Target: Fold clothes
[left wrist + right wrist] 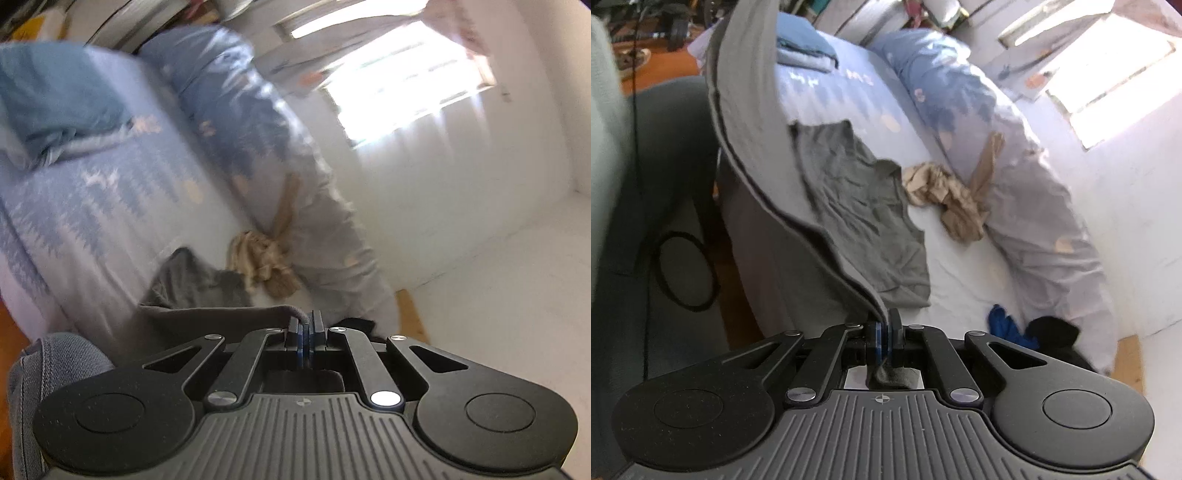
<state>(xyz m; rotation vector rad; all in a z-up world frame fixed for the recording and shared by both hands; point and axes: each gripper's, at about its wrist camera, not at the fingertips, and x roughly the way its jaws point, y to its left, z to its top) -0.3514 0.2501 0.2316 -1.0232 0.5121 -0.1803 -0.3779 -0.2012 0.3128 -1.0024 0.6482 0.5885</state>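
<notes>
Holding grey garment [757, 122] stretched between your tools above bed [953, 266]: left tool [305, 325] pinched tight on one edge, right tool [882, 328] clamped on hem, corner poking out behind pads. Grey shirt [864, 206] lies flat on bed, tan bundle [945, 199] just right of it, against duvet [1015, 155]. Blue item [1004, 328], black item [1052, 330] near bed's edge.

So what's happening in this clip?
A person is folding laundry at a bed. Each claw, left and right, is shut on an edge of the same grey garment, which is lifted above the bed. A grey shirt and a crumpled tan item lie unfolded on the sheet.
</notes>
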